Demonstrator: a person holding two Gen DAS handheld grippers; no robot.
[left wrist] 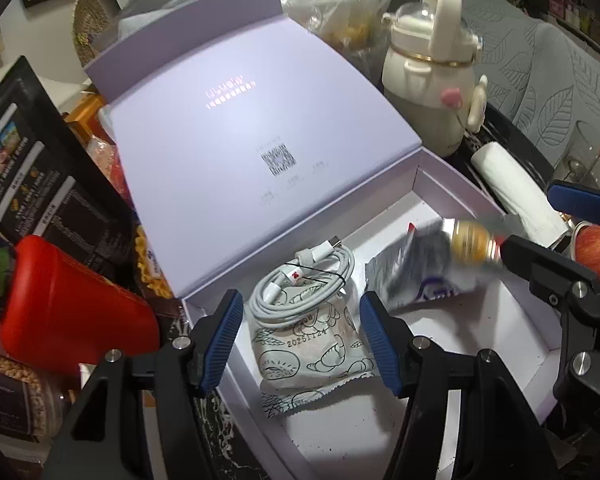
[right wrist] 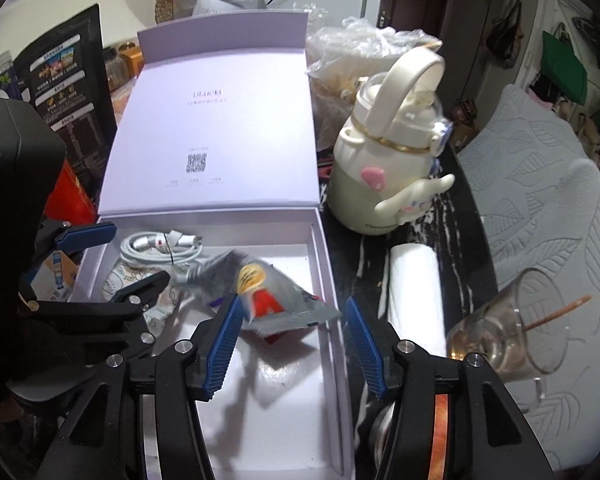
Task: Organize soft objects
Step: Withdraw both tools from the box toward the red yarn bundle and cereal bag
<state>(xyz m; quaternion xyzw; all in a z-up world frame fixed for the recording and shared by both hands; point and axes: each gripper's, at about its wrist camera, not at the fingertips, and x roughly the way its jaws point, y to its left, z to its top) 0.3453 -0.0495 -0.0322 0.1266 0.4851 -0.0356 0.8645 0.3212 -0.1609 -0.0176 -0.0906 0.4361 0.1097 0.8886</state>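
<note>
Soft snack packets are seen inside an open lavender box [left wrist: 428,168], whose lid stands propped up behind the white tray. A white packet with line drawings [left wrist: 312,356] lies flat on the tray floor at the left, and a coiled white cable [left wrist: 300,284] rests on its far end. A grey packet with red and yellow print [right wrist: 267,300], blurred in both views, is seen above the middle of the tray, just ahead of the right gripper [right wrist: 291,336]; whether it touches the floor cannot be told. The right gripper's blue pads are spread wide apart with nothing between them, the packet's edge lying close to the left pad. The left gripper [left wrist: 300,340] is likewise held wide open over the white packet and cable, its pads flanking them without a visible grip. Beside the box on the dark marbled table [right wrist: 452,216], a cream character bottle [right wrist: 392,152], a white roll [right wrist: 416,288] and a glass holding a stick [right wrist: 512,328] are seen. A red container [left wrist: 67,304] stands at the box's left.
</note>
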